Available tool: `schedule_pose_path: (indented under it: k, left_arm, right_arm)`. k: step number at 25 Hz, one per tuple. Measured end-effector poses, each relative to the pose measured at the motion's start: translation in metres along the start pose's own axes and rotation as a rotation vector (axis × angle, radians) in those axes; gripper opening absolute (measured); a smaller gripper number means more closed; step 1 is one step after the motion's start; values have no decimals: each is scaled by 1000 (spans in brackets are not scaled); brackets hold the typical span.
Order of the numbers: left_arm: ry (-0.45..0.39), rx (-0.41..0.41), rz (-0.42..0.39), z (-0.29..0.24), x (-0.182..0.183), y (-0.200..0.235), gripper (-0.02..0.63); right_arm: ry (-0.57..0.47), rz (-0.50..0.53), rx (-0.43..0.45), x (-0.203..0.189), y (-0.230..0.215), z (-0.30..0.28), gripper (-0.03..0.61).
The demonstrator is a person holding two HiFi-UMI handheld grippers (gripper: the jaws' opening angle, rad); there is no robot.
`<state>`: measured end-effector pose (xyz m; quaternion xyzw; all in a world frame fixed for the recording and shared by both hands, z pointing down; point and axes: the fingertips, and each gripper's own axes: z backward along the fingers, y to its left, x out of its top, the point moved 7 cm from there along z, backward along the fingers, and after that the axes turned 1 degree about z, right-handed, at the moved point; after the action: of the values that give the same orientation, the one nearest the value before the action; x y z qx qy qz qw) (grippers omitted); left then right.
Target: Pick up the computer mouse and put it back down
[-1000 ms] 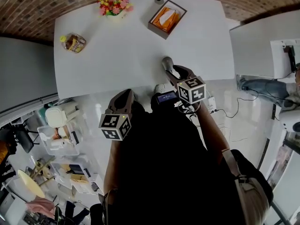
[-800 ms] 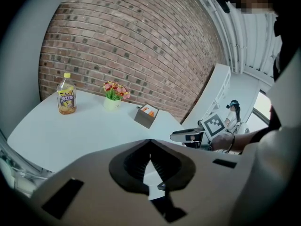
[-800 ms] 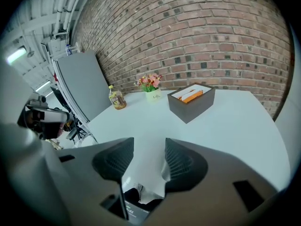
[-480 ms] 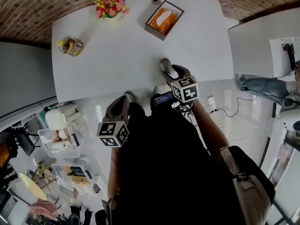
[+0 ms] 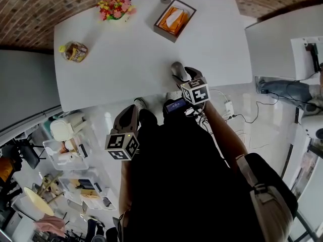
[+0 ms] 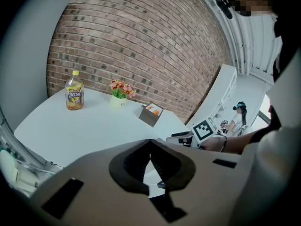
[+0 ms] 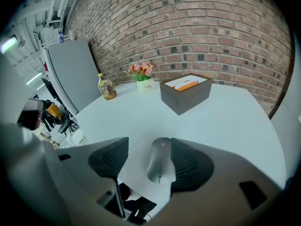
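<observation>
The grey computer mouse [image 7: 160,166] lies near the front edge of the white table [image 5: 126,49], seen small in the head view as the mouse [image 5: 177,69]. My right gripper [image 7: 148,147] straddles it and its jaws are opening. The right pad sits against the mouse's side, while the left pad stands well clear with bare table between. In the head view the right gripper [image 5: 182,73] points down at the table edge. My left gripper [image 5: 135,106] hangs off the table's front over the floor, and in its own view the left gripper [image 6: 149,145] is shut on nothing.
A dark tissue box [image 5: 174,20] with orange print stands at the table's back right. Beside it is a flower pot [image 5: 113,6], and a yellow drink bottle [image 5: 73,51] lies at the left. Cluttered bins and cables lie on the floor beside the table.
My right gripper has sunk toward the table with the mouse at its tip; its marker cube looks smaller and nearer the edge. The left gripper has stayed about where it was.
</observation>
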<state>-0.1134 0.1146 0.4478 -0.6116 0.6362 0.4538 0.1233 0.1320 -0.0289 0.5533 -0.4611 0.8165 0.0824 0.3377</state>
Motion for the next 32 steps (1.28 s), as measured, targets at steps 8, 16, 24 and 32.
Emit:
schedule_pose_path:
  k: [8,16,24,32]
  left_arm:
    - [15,12,-7,-2,0,-1,9]
    - [27,33,6,2,-4,1,9]
    - [24,48,18,9,-9,2,9]
    - [21,74,33,17,-13,5,9]
  right_arm:
    - [45,-5,-10,-5,-13,-21,298]
    - [101,7,-40,-17,-17,-40,310]
    - [161,37,-92,-26,-19,-52,310]
    - [194,48,-95,-29,-20,-63,310]
